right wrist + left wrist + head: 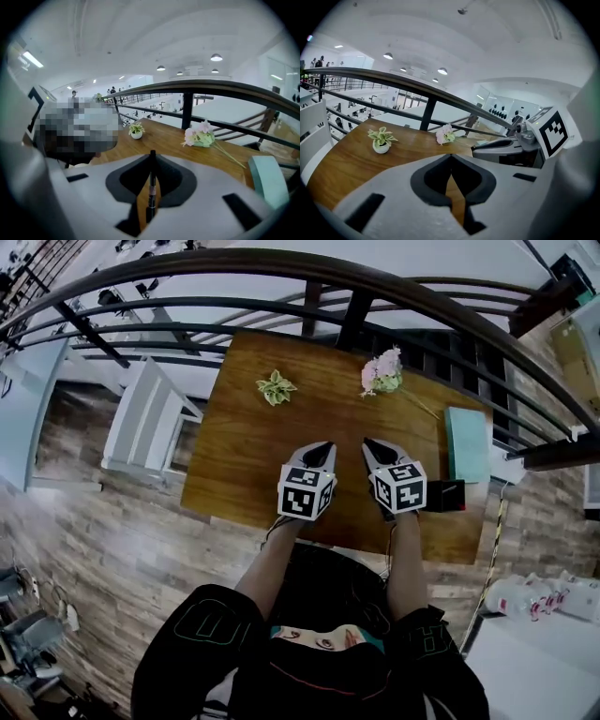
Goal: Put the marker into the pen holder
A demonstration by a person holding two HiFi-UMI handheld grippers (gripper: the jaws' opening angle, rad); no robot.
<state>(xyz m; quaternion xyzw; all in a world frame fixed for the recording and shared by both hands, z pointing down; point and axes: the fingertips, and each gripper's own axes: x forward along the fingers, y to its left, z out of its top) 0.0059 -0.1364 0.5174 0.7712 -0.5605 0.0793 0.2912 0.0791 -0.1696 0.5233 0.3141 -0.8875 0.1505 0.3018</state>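
Over the table (244,456), the marker (151,187) is pinched in the right claw (151,154); left claw (451,157) closed, empty.

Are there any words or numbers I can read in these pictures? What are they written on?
There is no text that can be read anywhere.
Left claw and right claw: black-and-white square patterns only, no letters.
Marker held in the right claw: a pale band, too blurred to read.
Bottles at the lower right: red labels, too small to read.
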